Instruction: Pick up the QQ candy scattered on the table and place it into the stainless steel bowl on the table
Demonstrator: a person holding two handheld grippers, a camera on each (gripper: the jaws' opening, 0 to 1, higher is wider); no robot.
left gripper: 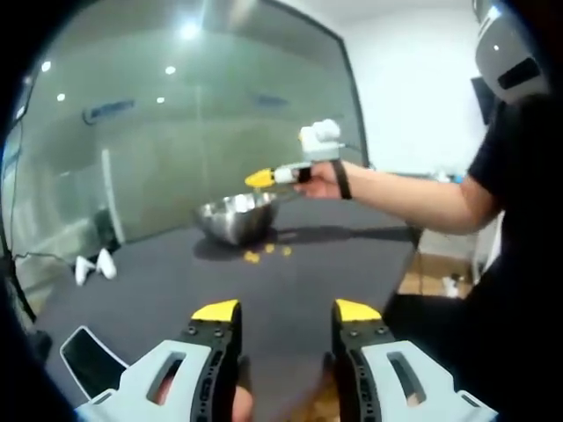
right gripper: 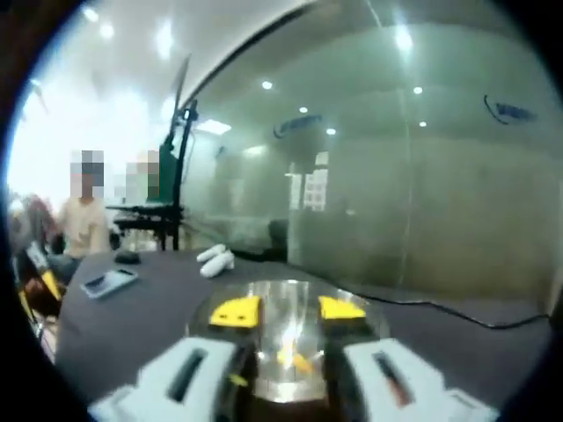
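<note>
A person stands at a dark grey table (left gripper: 290, 272) beside a large glass wall (left gripper: 176, 132), holding a two-jaw gripper in each hand.

In the left gripper view, the left gripper (left gripper: 288, 312) hovers low over the near side of the table with its yellow-tipped jaws spread wide and nothing between them. Farther along the table sits the stainless steel bowl (left gripper: 236, 216). A few yellow QQ candies (left gripper: 252, 257) lie scattered on the table just in front of the bowl. The person's outstretched hand (left gripper: 322, 180) holds the right gripper (left gripper: 260, 178) just above the bowl's rim. A dark phone (left gripper: 88, 356) lies near the table's near corner, and two small white objects (left gripper: 94, 265) rest close to the glass wall.

In the right gripper view, the right gripper (right gripper: 288, 309) hangs directly over the bowl (right gripper: 286, 303), its jaws parted and holding nothing. Yellow candy (right gripper: 295, 359) lies inside the bowl, seen between the jaws. Two seated people (right gripper: 84, 220) are at the far end of the table.
</note>
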